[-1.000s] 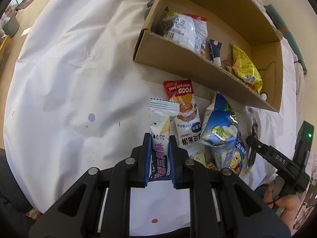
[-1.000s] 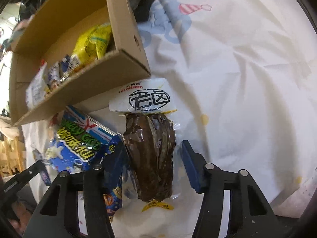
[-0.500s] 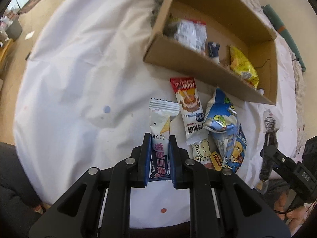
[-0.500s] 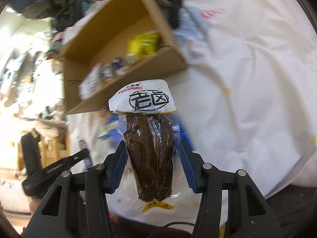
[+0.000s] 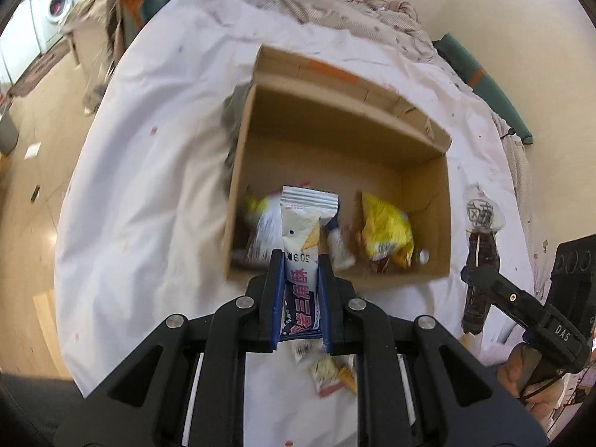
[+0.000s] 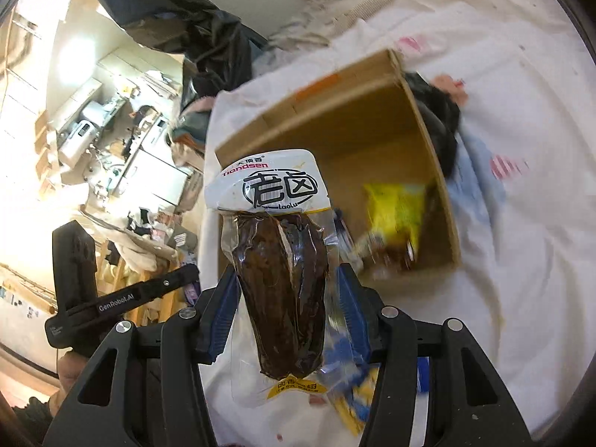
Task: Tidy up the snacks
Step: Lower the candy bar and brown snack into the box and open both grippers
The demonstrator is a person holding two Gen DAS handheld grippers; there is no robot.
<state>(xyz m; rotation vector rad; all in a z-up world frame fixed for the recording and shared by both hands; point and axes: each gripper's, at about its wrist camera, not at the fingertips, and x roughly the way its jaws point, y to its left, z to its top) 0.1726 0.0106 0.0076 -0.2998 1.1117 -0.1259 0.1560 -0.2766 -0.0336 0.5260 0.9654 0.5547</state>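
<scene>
My left gripper (image 5: 300, 260) is shut on a narrow white and blue snack packet (image 5: 303, 231), lifted above the near wall of the open cardboard box (image 5: 335, 138). In the box lie a yellow packet (image 5: 387, 229) and a white packet (image 5: 262, 231). My right gripper (image 6: 287, 279) is shut on a clear vacuum pack of dark brown meat (image 6: 283, 272) with a white label, held up beside the box (image 6: 372, 126). The left view shows this pack (image 5: 480, 246) hanging to the right of the box, with the right gripper's finger (image 5: 521, 305) below it.
The box stands on a white sheet (image 5: 149, 171) over a bed. Loose snack packets (image 5: 331, 368) lie on the sheet below my left gripper, and blue and yellow ones (image 6: 354, 383) below my right. Crumpled bedding (image 5: 354, 7) lies behind the box; a wooden floor (image 5: 33, 156) is at left.
Both grippers have risen with their packets and tilted toward the box. The box interior now sits in front of them, and the loose snacks have dropped to the bottom of both views.
</scene>
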